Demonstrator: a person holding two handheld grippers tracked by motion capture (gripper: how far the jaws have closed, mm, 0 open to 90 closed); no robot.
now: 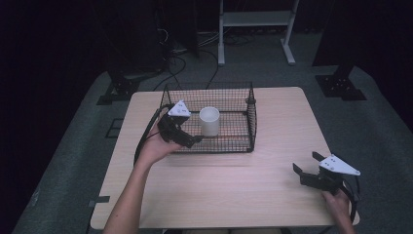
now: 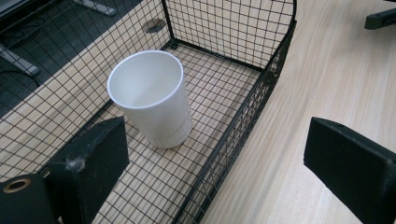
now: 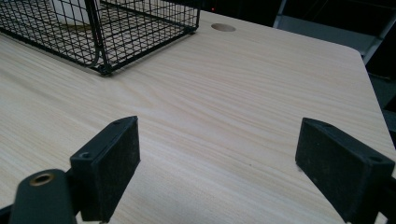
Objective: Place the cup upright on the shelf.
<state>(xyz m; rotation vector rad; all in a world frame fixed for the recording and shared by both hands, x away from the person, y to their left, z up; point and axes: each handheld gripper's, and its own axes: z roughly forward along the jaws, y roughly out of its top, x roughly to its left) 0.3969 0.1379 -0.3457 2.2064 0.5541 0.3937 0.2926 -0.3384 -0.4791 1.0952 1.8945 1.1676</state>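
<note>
Overhead, the left gripper [image 1: 187, 139] hangs at the wire basket's [image 1: 252, 122] nine o'clock wall, the white cup [image 1: 210, 121] upright inside. Seen from the left gripper view, wide jaws straddle that wall, apparently gripping nothing. Rightward, the right gripper [image 3: 217, 170] gapes empty above the table [image 3: 243, 88].

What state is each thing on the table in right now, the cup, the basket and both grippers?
White cup: upright, empty, standing inside the basket, untouched.
Wire basket: upright on the table, open on top, holding the cup.
Left gripper: jaws open, straddling the basket's near wall, holding nothing.
Right gripper: jaws open over bare tabletop, holding nothing.
</note>
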